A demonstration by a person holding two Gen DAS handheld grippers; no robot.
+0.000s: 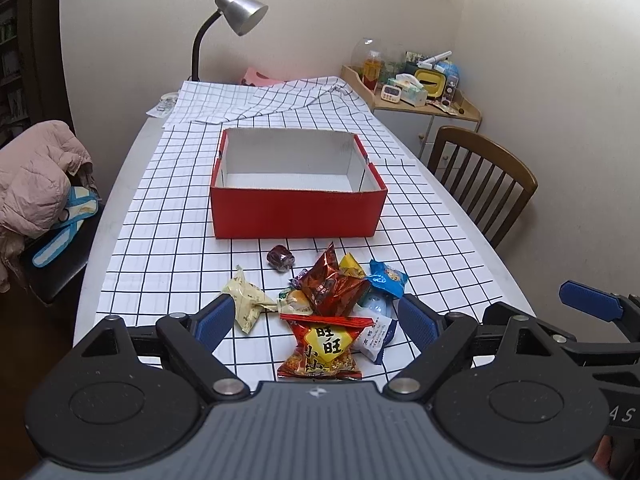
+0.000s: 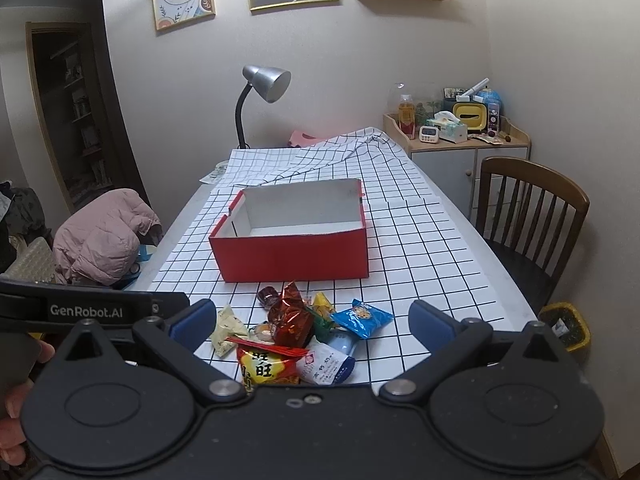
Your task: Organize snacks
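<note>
The snack pile (image 1: 332, 304) lies just before the red box (image 1: 298, 210), whose long side runs crosswise, its red-yellow packet (image 1: 322, 350) partly cut off between the wide-open, empty left gripper (image 1: 316, 320) and right gripper (image 2: 312, 320).

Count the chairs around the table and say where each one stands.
2. A wooden chair stands at the table's right side, empty. Another chair at the left side carries a pink jacket. Others may be out of view.

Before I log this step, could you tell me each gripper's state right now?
Left gripper: open, holding nothing.
Right gripper: open, holding nothing.
</note>
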